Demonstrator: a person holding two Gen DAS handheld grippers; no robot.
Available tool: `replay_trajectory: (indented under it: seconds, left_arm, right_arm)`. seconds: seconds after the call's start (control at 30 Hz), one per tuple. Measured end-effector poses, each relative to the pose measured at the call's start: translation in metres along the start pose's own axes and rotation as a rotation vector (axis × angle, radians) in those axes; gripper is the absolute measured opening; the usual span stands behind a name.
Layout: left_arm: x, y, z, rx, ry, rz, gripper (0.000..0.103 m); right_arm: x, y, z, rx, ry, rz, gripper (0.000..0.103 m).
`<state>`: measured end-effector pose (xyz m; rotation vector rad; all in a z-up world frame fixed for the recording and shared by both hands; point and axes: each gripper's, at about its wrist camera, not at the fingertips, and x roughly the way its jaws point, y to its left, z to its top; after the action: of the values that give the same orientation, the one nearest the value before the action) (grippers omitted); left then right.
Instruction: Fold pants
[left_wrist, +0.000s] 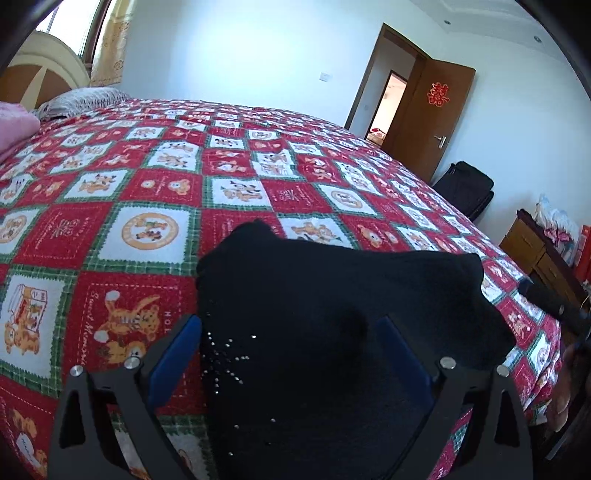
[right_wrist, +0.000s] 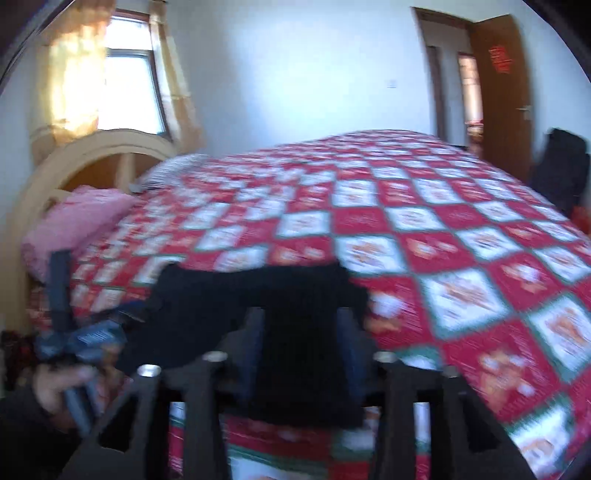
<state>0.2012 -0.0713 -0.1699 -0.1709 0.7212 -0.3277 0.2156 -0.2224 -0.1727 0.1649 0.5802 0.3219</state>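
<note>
While the black pants (left_wrist: 332, 314) lie bunched near the edge of the bed, on a red, white and green checked quilt (left_wrist: 155, 192) printed with cartoon animals, the left gripper (left_wrist: 291, 332) hangs over them with its jaws spread wide. Its blue pads (left_wrist: 173, 354) stand either side of the cloth and press on nothing; small silver studs (left_wrist: 221, 354) dot the fabric just inside the left pad.

From the right wrist view the picture is blurred by motion. The right gripper (right_wrist: 301, 325) has its jaws about half apart, with a fold of the pants (right_wrist: 295, 350) between them; the cloth seems to fill the gap, but whether the pads actually pinch it cannot be told. The other gripper, in a hand (right_wrist: 55, 387), shows at lower left of that view.

A pink pillow (right_wrist: 77, 221) and a grey patterned one (left_wrist: 81, 99) sit by the curved headboard (right_wrist: 96, 158). A brown door (left_wrist: 436, 118) stands open beyond the bed.
</note>
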Motion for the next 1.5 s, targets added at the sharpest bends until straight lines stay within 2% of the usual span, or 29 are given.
replay_trajectory:
  seconds: [0.07,0.1,0.2,0.27,0.37,0.57,0.73,0.83,1.07,1.27,1.5]
  left_arm:
    - [0.001,-0.002,0.0,0.019,0.006,0.012,0.099]
    - [0.002,-0.003,0.0,0.027,0.01,0.016,0.099]
    - [0.002,-0.003,-0.001,0.044,0.013,0.024,0.099]
    - [0.004,-0.003,-0.003,0.048,0.02,0.025,0.099]
    - [0.005,-0.002,-0.005,0.045,0.025,0.022,0.099]
    - [0.001,-0.003,-0.006,0.048,0.027,0.021,0.099]
    - [-0.001,-0.004,-0.007,0.045,0.027,0.015,0.099]
    - [-0.002,-0.005,-0.009,0.049,0.03,0.016,0.099]
    - [-0.001,-0.009,-0.013,0.063,0.037,0.018,0.102]
    - [-0.002,-0.011,-0.017,0.083,0.048,0.017,0.103]
    - [-0.018,0.006,-0.011,0.071,-0.01,0.049,0.103]
  right_arm:
    - [0.021,0.004,0.006,0.012,0.035,0.085,0.055]
    - [0.03,0.004,0.006,0.016,0.051,0.087,0.055]
    - [0.059,-0.007,0.001,0.031,0.106,0.018,0.055]
    - [0.074,-0.03,-0.005,0.101,0.162,-0.04,0.055]
    - [0.069,-0.048,-0.007,0.165,0.14,0.026,0.054]
    - [0.052,-0.047,-0.008,0.186,0.12,0.022,0.055]
    - [0.021,-0.032,-0.014,0.131,0.089,0.01,0.055]
    - [0.015,-0.024,-0.024,0.093,0.112,0.023,0.055]
    - [0.024,-0.026,-0.043,0.039,0.184,-0.022,0.053]
    - [0.022,-0.021,-0.053,-0.033,0.201,-0.068,0.053]
    - [0.024,-0.025,-0.053,-0.044,0.213,-0.072,0.053]
